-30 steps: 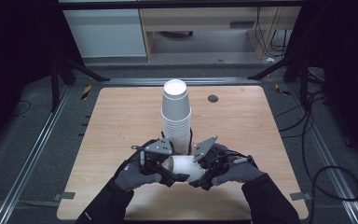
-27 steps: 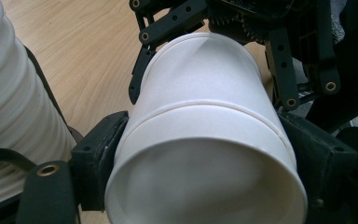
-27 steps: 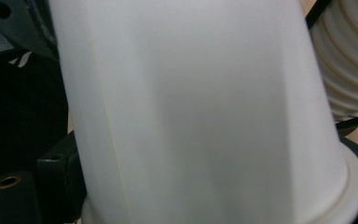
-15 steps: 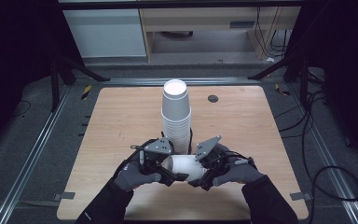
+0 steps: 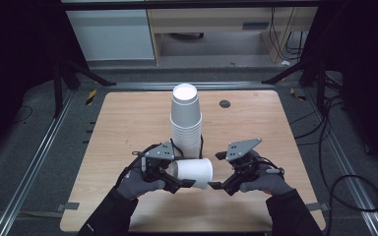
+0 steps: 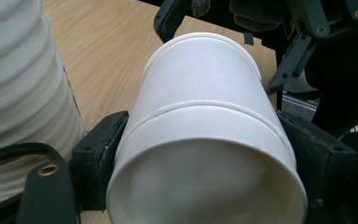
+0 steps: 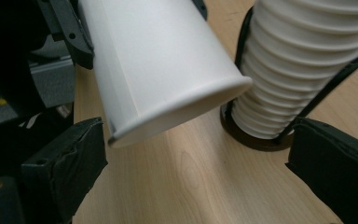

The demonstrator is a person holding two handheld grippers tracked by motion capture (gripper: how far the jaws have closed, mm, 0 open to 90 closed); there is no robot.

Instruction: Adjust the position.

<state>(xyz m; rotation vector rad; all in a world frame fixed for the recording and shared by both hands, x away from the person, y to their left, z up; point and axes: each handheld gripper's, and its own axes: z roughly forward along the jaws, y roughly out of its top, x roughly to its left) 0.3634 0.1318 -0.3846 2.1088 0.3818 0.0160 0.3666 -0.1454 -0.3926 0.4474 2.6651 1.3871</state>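
Observation:
A white paper cup [image 5: 195, 173] lies sideways above the table's near middle, its base in my left gripper [image 5: 181, 173]. In the left gripper view both pads [image 6: 100, 149] press the cup [image 6: 200, 107] at its sides. My right gripper [image 5: 215, 171] stands a little to the cup's right, apart from it. Its jaws have just been opening and are wide, with nothing between its pads [image 7: 65, 163]. The cup's rolled rim [image 7: 182, 107] hangs just ahead of them, untouched. A tall stack of upturned white cups [image 5: 186, 120] stands right behind both grippers.
The stack [image 7: 307, 60] sits in a black wire holder with a ring base [image 7: 256, 140] on the wooden table [image 5: 128, 123]. A small black disc [image 5: 225, 103] lies at the far right. Metal rails and cables run along both table sides.
My right gripper has opened, let go of the cup and drawn off to the right. The left gripper has stayed put with the cup in it.

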